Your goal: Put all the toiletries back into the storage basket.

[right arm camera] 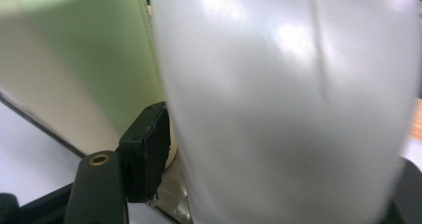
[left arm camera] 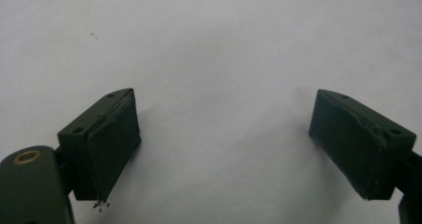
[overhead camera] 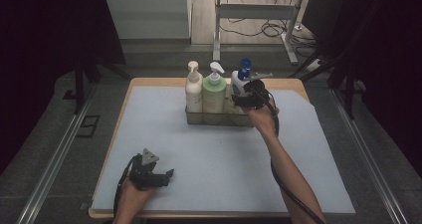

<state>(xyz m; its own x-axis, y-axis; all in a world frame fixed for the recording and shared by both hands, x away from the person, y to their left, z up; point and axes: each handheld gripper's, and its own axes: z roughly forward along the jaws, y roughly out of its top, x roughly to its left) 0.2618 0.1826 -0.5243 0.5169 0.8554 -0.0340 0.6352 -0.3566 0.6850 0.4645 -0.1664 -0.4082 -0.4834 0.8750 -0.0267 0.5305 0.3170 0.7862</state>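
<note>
Mat (overhead camera: 209, 154) comes first, pale and bare, covering most of the tabletop. My left gripper (overhead camera: 169, 174) rests near its front edge, toward the left corner, jaws spread wide with nothing between them. I see the same in the left gripper view (left arm camera: 224, 149).

Farther back sits a clear bin (overhead camera: 219, 117) near the back edge, about the middle. Three pump bottles stand in it: a cream bottle (overhead camera: 193, 92), a green bottle (overhead camera: 214, 94), and a white bottle with a blue pump (overhead camera: 239, 82) at the right end.

My right gripper (overhead camera: 238, 100) is around that white bottle (right arm camera: 293, 104). One pad (right arm camera: 149, 149) sits right beside its side; I cannot tell if the jaws pinch it.

I think the smooth bottle could slip if my hold is loose. It could also lean and bump the green bottle (right arm camera: 99, 50) just beside it.
</note>
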